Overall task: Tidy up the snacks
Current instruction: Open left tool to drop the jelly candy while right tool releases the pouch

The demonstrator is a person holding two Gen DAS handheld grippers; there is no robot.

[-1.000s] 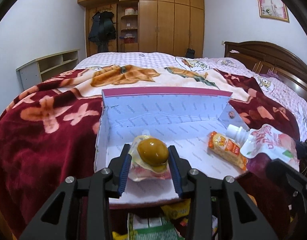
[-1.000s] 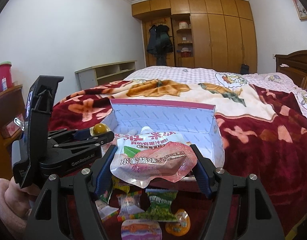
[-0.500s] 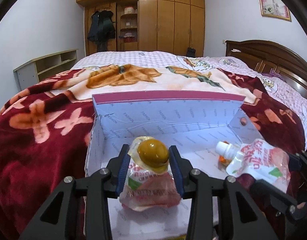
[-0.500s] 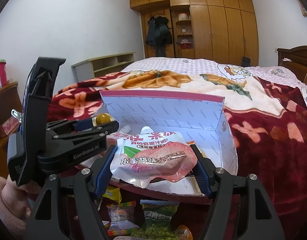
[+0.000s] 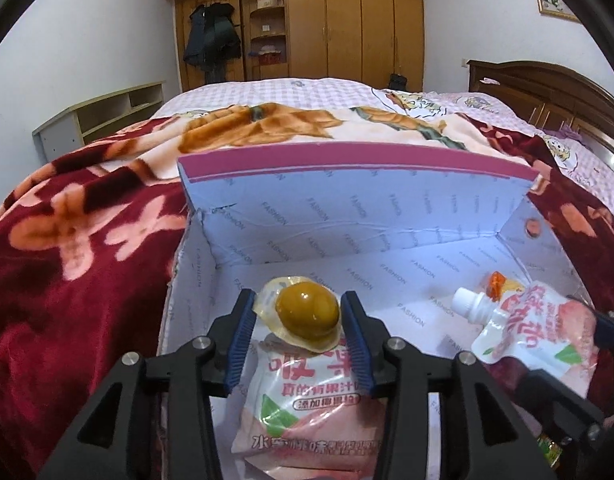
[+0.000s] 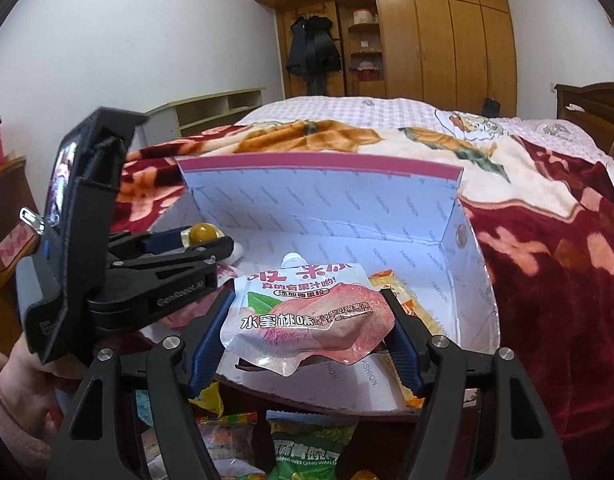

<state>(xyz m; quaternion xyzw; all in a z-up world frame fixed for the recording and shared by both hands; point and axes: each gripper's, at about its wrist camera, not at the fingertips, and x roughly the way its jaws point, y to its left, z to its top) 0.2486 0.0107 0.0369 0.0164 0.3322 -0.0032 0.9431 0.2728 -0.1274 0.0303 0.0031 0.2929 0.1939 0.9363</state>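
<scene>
My left fingers [image 5: 296,334] are spreading around a glossy, egg-shaped brown snack in clear plastic [image 5: 307,313], above a soft peach-printed pouch [image 5: 307,404] lying in the shallow white cardboard box [image 5: 347,224]. My right fingers [image 6: 307,320] pinch another crinkly white-capped peach pouch [image 6: 307,312] over the box's near edge.

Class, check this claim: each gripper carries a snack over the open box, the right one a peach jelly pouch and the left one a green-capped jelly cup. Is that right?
Not quite. The cup between the left gripper's opening jaws is yellow-brown, not green, as the left wrist view shows. The rest stands: the right gripper holds the peach pouch over the open box.
</scene>
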